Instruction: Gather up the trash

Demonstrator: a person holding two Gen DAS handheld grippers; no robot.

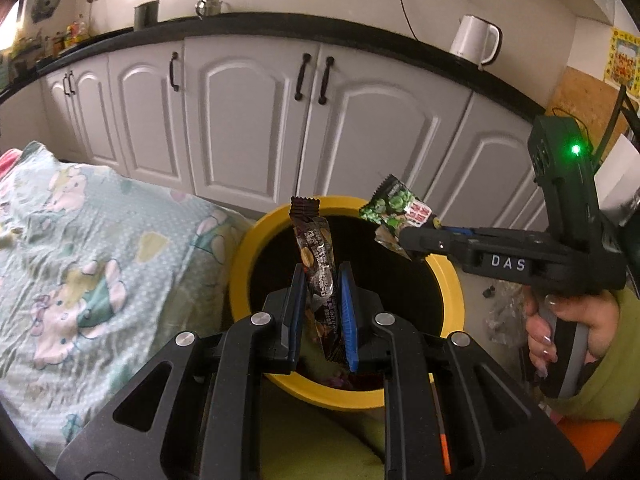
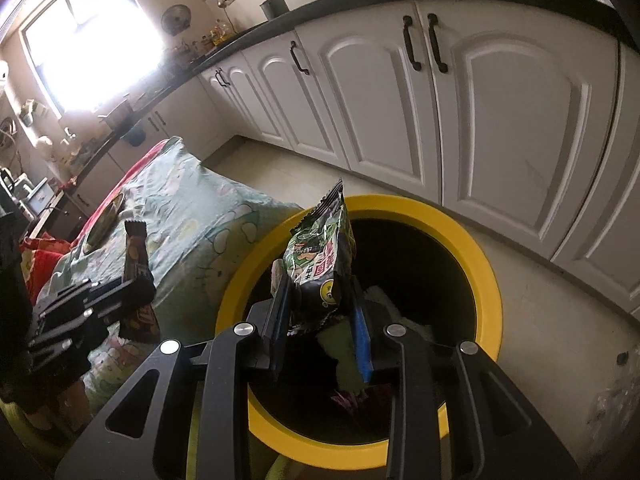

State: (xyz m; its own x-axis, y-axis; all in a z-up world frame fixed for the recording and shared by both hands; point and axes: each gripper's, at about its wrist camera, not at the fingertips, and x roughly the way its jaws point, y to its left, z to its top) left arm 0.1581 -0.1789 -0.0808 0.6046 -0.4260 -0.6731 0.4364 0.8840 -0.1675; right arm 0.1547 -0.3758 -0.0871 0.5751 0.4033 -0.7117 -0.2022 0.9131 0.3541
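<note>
A yellow-rimmed trash bin (image 1: 450, 280) (image 2: 486, 276) with a dark inside stands on the floor beside the bed. My left gripper (image 1: 322, 276) is shut on a brown snack wrapper (image 1: 316, 256) and holds it upright over the bin's mouth. My right gripper (image 2: 320, 288) is shut on a green snack packet (image 2: 320, 252) over the bin. The right gripper (image 1: 412, 240) with the green packet (image 1: 394, 206) shows at the bin's right rim in the left wrist view. The left gripper (image 2: 136, 284) with the brown wrapper (image 2: 134, 250) shows at left in the right wrist view. Some trash (image 2: 352, 396) lies inside the bin.
A bed with a green patterned sheet (image 1: 80, 264) (image 2: 192, 216) lies left of the bin. White cabinets (image 1: 248, 120) (image 2: 500, 120) under a black counter run behind. A white kettle (image 1: 476, 42) stands on the counter. Crumpled clear plastic (image 1: 506, 316) lies on the floor right of the bin.
</note>
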